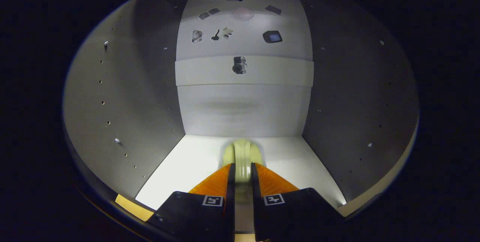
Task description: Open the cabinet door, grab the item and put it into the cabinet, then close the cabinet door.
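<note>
I look into the open cabinet, with its white floor (300, 159), grey side walls (123, 96) and white back wall (243, 111). My gripper (243, 169) reaches inside, low over the floor. Both fingers press on a pale yellow-green rounded item (243, 154), which stands on edge between them. The item's far end sticks out past the fingertips toward the back wall. Its near part is hidden between the fingers. Whether it rests on the floor I cannot tell.
The side walls carry rows of small peg holes (102, 102). A horizontal white strip (210, 70) crosses the back wall at mid height, with small dark stickers (272, 36) above it. A tan edge (129, 206) lies at the cabinet's front left.
</note>
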`<action>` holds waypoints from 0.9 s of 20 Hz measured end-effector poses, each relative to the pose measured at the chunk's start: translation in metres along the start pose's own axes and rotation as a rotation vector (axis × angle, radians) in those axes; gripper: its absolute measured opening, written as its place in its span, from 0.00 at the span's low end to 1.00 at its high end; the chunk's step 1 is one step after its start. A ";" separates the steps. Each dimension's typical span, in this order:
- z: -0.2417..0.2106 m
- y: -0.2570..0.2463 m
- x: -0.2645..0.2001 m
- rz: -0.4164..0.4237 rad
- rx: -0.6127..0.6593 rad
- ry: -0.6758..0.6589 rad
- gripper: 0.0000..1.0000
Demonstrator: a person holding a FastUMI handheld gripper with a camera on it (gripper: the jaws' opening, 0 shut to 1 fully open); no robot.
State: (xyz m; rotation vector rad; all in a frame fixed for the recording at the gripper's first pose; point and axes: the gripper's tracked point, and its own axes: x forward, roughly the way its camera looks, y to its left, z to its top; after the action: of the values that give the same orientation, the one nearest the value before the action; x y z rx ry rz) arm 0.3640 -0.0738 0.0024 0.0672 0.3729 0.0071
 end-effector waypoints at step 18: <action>0.086 0.036 -0.228 0.098 -0.067 -0.366 0.27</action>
State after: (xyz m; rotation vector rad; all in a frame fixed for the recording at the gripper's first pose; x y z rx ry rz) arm 0.1836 -0.0480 0.1677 0.0195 0.0031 0.1024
